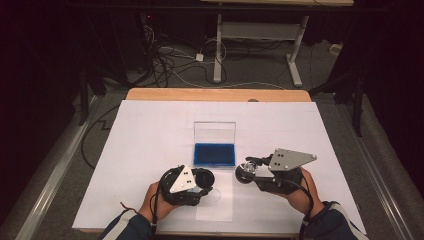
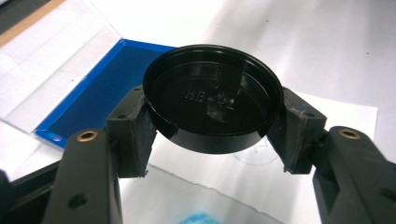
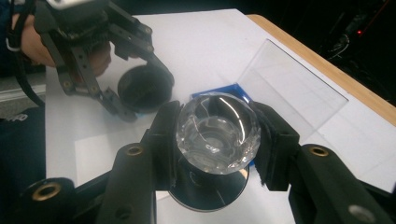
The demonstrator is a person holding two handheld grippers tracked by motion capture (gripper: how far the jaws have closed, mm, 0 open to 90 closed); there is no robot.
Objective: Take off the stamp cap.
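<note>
Your work surface is a wooden table (image 1: pixel 215 94) covered by a large white sheet (image 1: pixel 150 135) that takes up most of the top. A smaller piece of white paper (image 1: pixel 216 206) lies on the sheet at the near edge, between your two hands.

Near the middle of the sheet sits an open case (image 1: pixel 215 146): its blue tray lies flat and its clear lid stands upright along the far side. In the left gripper view the blue tray (image 2: pixel 100 88) lies just beyond the cap, with the clear lid past it.

Your left gripper (image 1: pixel 200 182) hangs over the near part of the sheet, in front of the case and a little to its left. Its jaws are clamped on the rim of a round black lens cap (image 2: pixel 212 98), one pad on each side; the cap is tilted, its hollow side with raised lettering facing the camera.

Your right gripper (image 1: pixel 246 171) is level with the left, just right of the case's near corner, pointing toward the left gripper. Its jaws are closed around a clear glass lens (image 3: pixel 218 133) on a dark round base, held above the paper. The two held pieces are near each other but apart.
</note>
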